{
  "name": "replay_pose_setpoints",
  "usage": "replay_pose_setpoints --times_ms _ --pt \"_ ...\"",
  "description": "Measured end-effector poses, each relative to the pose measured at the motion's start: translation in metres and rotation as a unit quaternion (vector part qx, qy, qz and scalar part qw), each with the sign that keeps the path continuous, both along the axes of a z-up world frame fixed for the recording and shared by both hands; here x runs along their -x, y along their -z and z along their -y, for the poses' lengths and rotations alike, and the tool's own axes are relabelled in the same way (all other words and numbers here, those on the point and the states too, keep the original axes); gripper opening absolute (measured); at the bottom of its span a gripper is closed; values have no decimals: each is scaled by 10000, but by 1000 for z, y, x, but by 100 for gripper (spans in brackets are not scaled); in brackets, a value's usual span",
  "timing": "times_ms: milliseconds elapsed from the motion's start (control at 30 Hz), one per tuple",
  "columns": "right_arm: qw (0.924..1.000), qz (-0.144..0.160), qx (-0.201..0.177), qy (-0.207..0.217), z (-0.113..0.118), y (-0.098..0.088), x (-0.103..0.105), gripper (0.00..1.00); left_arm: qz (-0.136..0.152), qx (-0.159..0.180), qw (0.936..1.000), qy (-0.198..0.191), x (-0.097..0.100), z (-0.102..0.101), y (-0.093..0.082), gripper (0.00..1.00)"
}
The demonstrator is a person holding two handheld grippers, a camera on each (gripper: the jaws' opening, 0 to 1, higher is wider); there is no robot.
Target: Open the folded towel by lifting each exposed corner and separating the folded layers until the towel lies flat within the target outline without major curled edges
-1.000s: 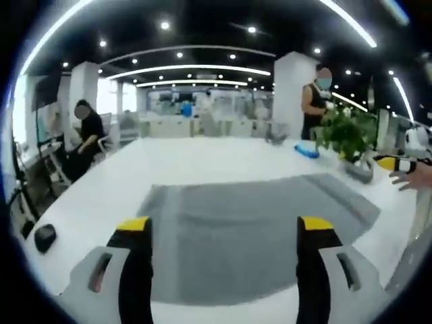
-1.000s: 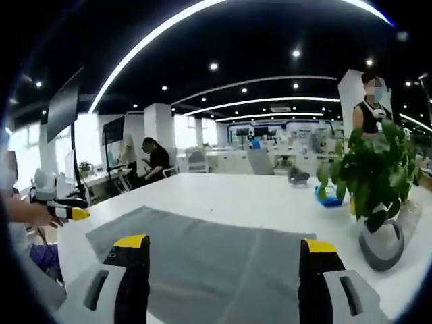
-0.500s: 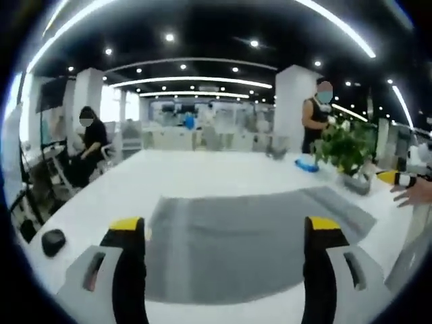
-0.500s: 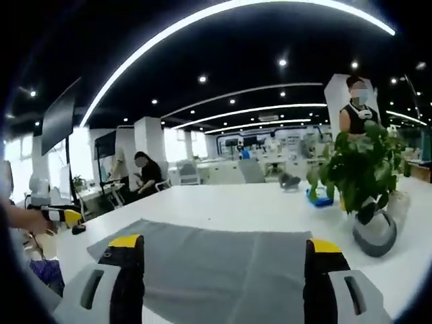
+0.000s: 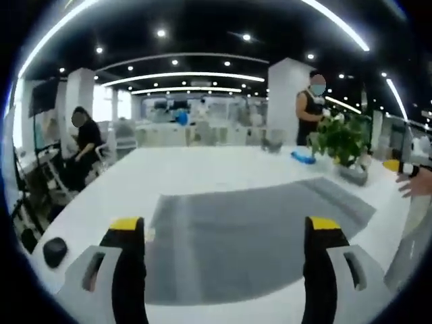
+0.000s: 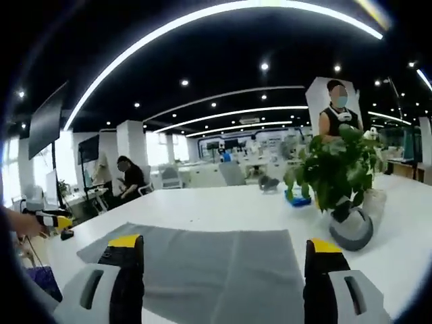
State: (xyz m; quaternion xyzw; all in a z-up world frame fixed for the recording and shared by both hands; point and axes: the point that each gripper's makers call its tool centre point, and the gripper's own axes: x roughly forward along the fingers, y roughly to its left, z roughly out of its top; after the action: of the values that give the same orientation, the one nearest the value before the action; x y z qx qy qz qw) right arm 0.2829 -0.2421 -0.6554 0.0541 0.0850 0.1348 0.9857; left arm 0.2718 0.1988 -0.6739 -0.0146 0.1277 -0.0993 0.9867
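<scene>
- The grey rectangular cloth towel (image 5: 250, 236) lay spread flat on the white counter (image 5: 202, 169); unfolding looked essentially done.
- Left tongs (image 5: 226, 233) and right tongs (image 6: 223, 253) gaped wide, empty.

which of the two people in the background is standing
The person in the black sleeveless top, beside the potted plant past the grey towel, is standing. The other person, in dark clothes at the table's opposite side, is seated and bent forward.

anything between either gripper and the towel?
Nothing visible. The towel lies spread on the white table, directly ahead of the open left gripper and open right gripper. The plant sits off beyond the towel's edge, clear of both paths.
</scene>
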Motion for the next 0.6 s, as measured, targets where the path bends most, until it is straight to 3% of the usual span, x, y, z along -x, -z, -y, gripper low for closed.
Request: replay_pose_setpoints --times_ms 167,400,600 --pt "9999 -58 -131 69 0 2 1 100 -39 -2 10000 3 1 -1 0 99" --pt "10000 15 34 8 -5 5 7 100 -26 -153 9999 38 4 -3 6 99" --pt "10000 4 -67 7 -3 18 12 100 28 -59 9998 -170 22 -7 12 99"
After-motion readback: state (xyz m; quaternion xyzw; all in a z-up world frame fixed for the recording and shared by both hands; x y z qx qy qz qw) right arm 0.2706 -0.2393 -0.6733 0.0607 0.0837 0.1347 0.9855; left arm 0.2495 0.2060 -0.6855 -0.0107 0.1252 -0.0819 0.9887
